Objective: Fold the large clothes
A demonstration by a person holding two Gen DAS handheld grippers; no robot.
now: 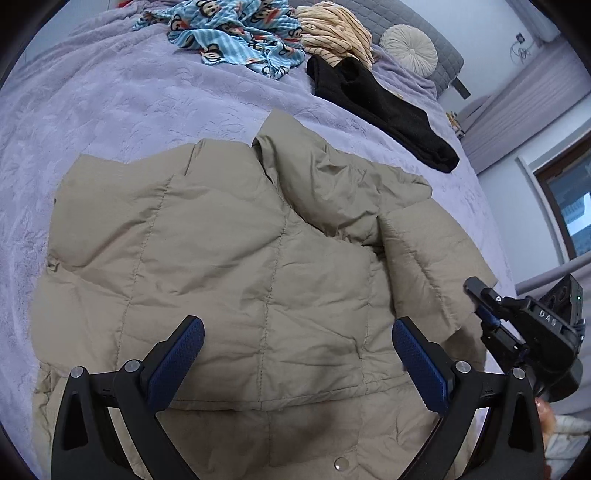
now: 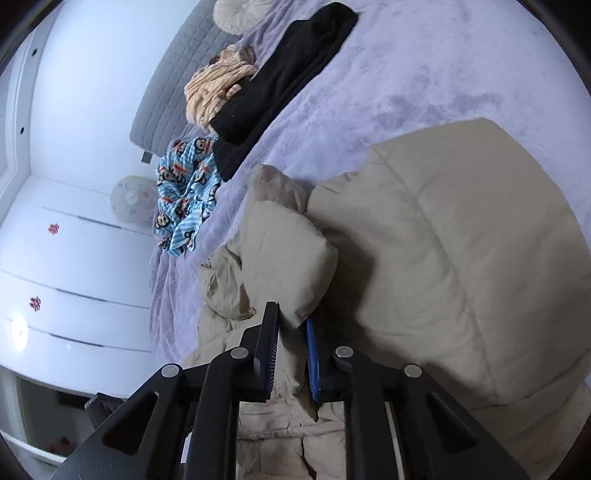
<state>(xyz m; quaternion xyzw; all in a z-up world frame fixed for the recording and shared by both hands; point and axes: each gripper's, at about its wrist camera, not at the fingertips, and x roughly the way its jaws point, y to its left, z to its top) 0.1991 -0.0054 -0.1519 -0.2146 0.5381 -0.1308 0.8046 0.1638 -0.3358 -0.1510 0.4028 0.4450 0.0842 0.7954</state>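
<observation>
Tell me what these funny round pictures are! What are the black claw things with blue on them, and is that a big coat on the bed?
Those claws are tongs that a person holds, one in each hand. Each has a small camera looking along its two fingers, so there is one round picture per hand.

In the left hand's picture, the left tongs are wide open above a puffy beige coat, spread on a bed with a purple blanket. The right tongs peek in from the side.

In the right hand's picture, the right tongs are squeezed on a fold of the coat.

Farther back lie a black garment, a blue monkey-print cloth, a striped yellow cloth and a round cushion.
</observation>
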